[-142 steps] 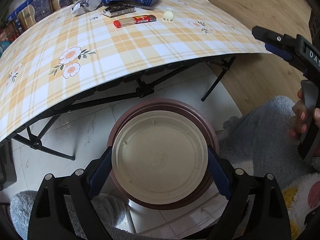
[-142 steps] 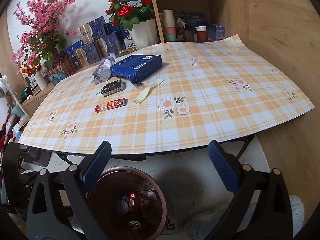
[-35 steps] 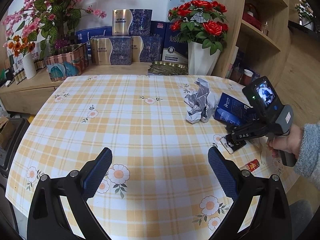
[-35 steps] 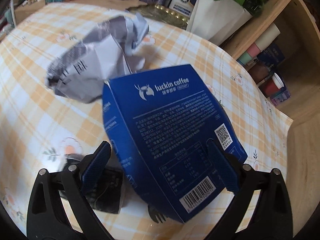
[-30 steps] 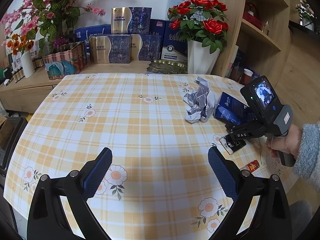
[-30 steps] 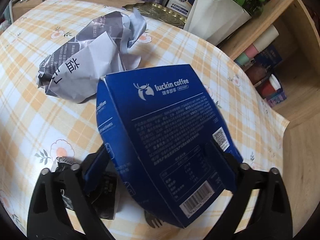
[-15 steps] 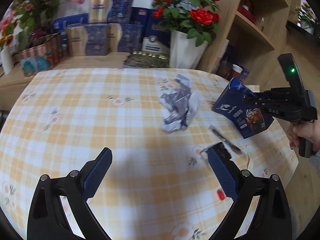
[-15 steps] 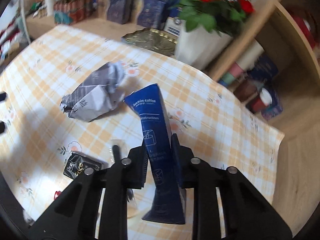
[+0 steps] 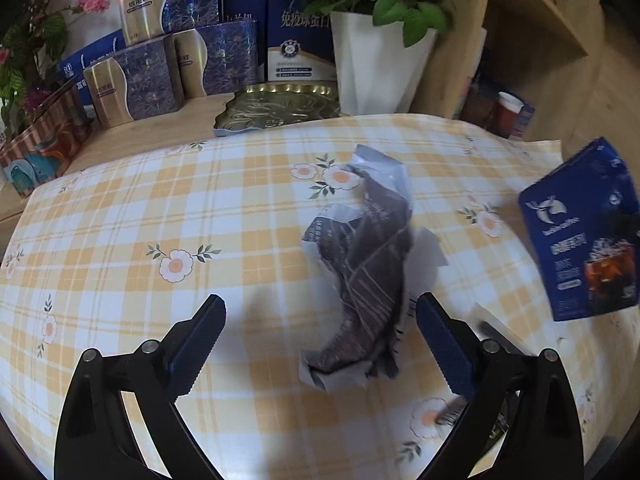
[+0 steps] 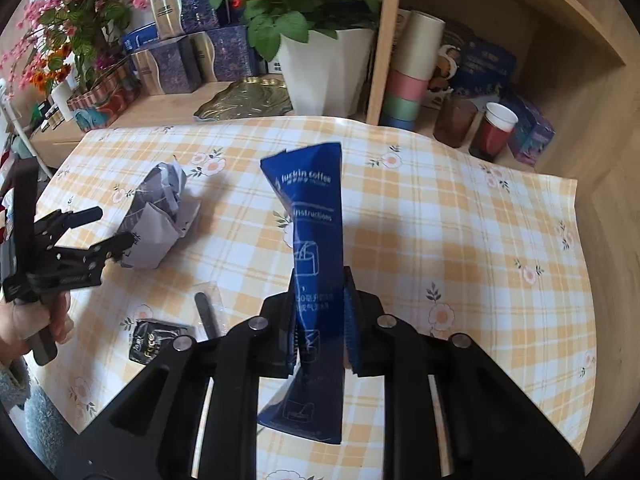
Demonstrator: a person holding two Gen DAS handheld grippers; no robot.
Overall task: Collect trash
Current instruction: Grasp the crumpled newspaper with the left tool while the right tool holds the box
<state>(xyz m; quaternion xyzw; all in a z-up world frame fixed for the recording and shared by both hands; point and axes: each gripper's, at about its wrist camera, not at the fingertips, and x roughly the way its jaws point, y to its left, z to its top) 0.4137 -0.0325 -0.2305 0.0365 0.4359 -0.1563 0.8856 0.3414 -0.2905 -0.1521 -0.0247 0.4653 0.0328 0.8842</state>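
Observation:
A crumpled grey-and-white paper wrapper point(image 9: 360, 264) lies on the yellow checked tablecloth point(image 9: 200, 208). My left gripper point(image 9: 320, 304) is open just in front of it, one finger on each side of its near end. My right gripper point(image 10: 320, 304) grips a blue coffee box point(image 10: 316, 220), squashed flat between the still closing jaws and lifted above the table. The left wrist view has the box point(image 9: 584, 232) at the far right. From the right wrist view, the left gripper point(image 10: 114, 226) sits beside the wrapper point(image 10: 160, 208). A black sachet point(image 10: 156, 344) and a dark stick in a clear sleeve point(image 10: 206, 316) lie nearby.
A white pot of red roses point(image 10: 324, 72), a gold tray point(image 10: 244, 100) and stacked gift boxes point(image 9: 160, 64) stand behind the table. A wooden shelf at the right holds cups point(image 10: 496, 128). The table's right edge point(image 10: 576, 200) is close.
My right gripper closed on the blue box, flattened it and raised it off the table. My left gripper moved right and down, up to the crumpled wrapper.

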